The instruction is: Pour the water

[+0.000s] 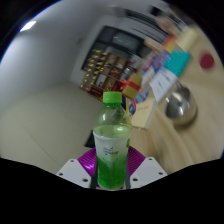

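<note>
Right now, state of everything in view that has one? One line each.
bottle: upright, green cap on, between the gripper's fingers, purple pads at both its sides.
gripper: fingers closed against the bottle, holding it.
metal bowl: upright on the table beyond the bottle; contents cannot be told.
boxes: stacked on the table next to the bowl, closed as far as can be seen.
</note>
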Available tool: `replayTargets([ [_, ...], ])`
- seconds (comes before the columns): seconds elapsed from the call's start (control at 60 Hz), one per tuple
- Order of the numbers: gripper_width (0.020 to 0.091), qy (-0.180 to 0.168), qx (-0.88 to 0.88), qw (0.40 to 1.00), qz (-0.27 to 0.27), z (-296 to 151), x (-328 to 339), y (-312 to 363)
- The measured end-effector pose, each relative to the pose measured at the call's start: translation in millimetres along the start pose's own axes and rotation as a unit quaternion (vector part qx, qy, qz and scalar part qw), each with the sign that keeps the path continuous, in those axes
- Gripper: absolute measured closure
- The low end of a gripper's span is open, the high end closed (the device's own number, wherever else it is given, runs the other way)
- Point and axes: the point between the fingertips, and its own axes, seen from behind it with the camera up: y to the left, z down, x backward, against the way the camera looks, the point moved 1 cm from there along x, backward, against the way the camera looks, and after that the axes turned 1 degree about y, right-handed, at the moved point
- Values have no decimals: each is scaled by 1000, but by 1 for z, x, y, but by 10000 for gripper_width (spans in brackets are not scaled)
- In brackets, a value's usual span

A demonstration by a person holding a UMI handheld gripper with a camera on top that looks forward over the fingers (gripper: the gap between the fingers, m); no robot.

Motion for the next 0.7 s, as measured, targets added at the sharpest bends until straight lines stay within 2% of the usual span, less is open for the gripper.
replayTargets([
  [0.133,720,23,-227,972,-61,-7,4,0],
  [0.3,721,25,-364,927,-80,-6,28,14],
  [0.417,720,14,-419,902,-106,-5,43,40],
  [0.533,721,9,-459,880,-120,-6,51,48],
  [0.55,719,12,-462,878,-125,-11,64,29],
  [0.583,718,7,-468,875,-127,-13,52,40],
  [0.7,721,17,-464,877,-125,-1,66,48],
])
